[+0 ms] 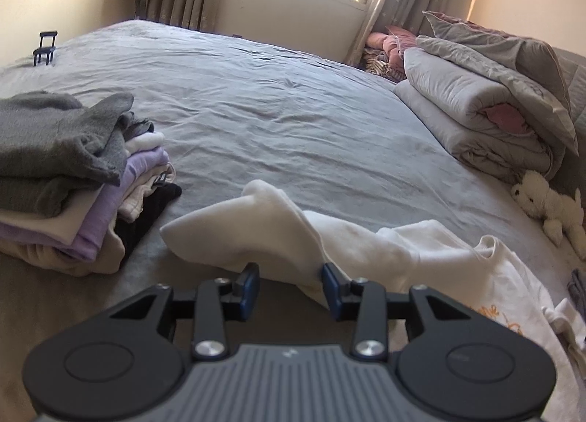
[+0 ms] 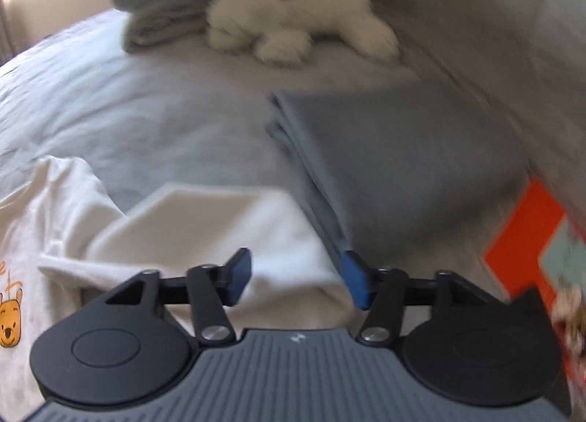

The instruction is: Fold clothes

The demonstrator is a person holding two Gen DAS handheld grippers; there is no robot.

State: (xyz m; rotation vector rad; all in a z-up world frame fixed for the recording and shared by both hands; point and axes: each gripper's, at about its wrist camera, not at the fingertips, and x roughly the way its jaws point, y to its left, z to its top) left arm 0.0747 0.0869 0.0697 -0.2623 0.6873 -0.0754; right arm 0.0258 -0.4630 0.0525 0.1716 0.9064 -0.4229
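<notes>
Grey bed sheet (image 1: pixel 293 110) spans everything, rolled quilts (image 1: pixel 476 103) at its far right, a stack of folded clothes (image 1: pixel 73 184) to my left, a folded grey garment (image 2: pixel 403 165) and white plush toy (image 2: pixel 293 22) ahead of my right side. The white shirt (image 1: pixel 366 246) with its orange bear print lies crumpled on the sheet before both of me. My left gripper (image 1: pixel 291 288) stands parted, a fold of sleeve between the pads, not pinched; my right gripper (image 2: pixel 296 281) hangs open above the shirt's edge, holding nothing.
</notes>
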